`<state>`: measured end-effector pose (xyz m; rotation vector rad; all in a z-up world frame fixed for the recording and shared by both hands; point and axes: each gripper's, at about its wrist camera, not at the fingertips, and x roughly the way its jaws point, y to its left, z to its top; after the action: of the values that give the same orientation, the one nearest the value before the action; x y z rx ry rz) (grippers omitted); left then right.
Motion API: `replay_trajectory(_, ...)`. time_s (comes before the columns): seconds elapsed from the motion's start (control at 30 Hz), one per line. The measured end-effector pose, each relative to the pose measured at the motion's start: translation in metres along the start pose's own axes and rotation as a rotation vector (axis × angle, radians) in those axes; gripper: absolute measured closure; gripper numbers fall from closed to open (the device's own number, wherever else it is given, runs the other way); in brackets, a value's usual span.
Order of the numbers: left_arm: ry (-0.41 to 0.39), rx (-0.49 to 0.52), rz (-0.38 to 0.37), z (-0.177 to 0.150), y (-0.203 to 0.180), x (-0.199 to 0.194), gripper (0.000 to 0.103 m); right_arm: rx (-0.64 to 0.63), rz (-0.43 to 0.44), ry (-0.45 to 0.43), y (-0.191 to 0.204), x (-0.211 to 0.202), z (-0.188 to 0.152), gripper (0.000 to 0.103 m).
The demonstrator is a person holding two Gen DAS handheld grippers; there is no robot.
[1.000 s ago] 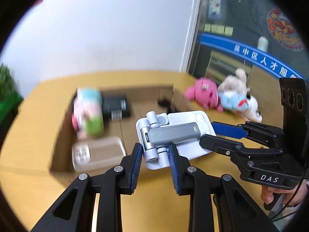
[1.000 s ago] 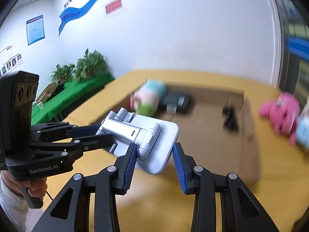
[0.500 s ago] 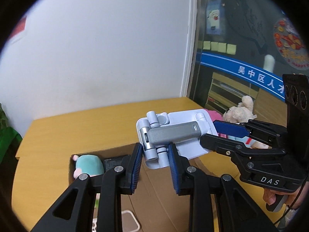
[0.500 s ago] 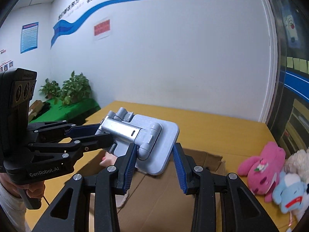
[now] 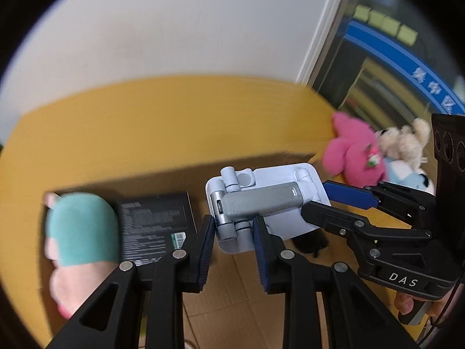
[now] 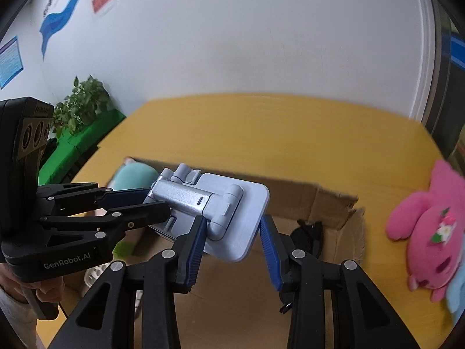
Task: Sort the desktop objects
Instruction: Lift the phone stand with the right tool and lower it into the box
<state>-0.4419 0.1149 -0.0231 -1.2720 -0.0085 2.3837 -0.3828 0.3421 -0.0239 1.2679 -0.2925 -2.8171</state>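
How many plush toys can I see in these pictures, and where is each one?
4. A teal-and-pink plush lies inside the cardboard box. A pink plush, a cream plush and a light blue plush lie together on the table beside it. Others may be hidden.

1. The phone stand has a matt grey arm with a brushed-metal look on a smooth, pale plate, plastic or painted metal.
2. The left tongs and right tongs are matt black plastic with ribbed blue rubbery pads.
3. The cardboard box is rough brown paperboard, torn at one corner.
4. The pink plush toy is fuzzy cloth; so is the teal plush.
5. The counter is smooth yellow wood-look laminate.
6. The black carton is printed card with a slight sheen.
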Motion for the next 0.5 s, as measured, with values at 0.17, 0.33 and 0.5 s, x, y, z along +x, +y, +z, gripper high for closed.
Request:
replay_trajectory(0.17, 0.122, -0.003, 0.047, -0.002, 0.005, 0.056, 0.078, 0.051, 0.020, 0.129, -0.036, 0.065, -0.009, 0.066)
replay_trajectory(0.33, 0.230, -0.005, 0.099, -0.002, 0.006, 0.093, 0.078, 0.089, 0.025, 0.206, -0.047, 0.105, -0.025, 0.067)
replay_trajectory(0.5, 0.298, -0.011, 0.150, -0.001, 0.001, 0.107, 0.080, 0.119, -0.014, 0.261, -0.050, 0.127, -0.038, 0.067)
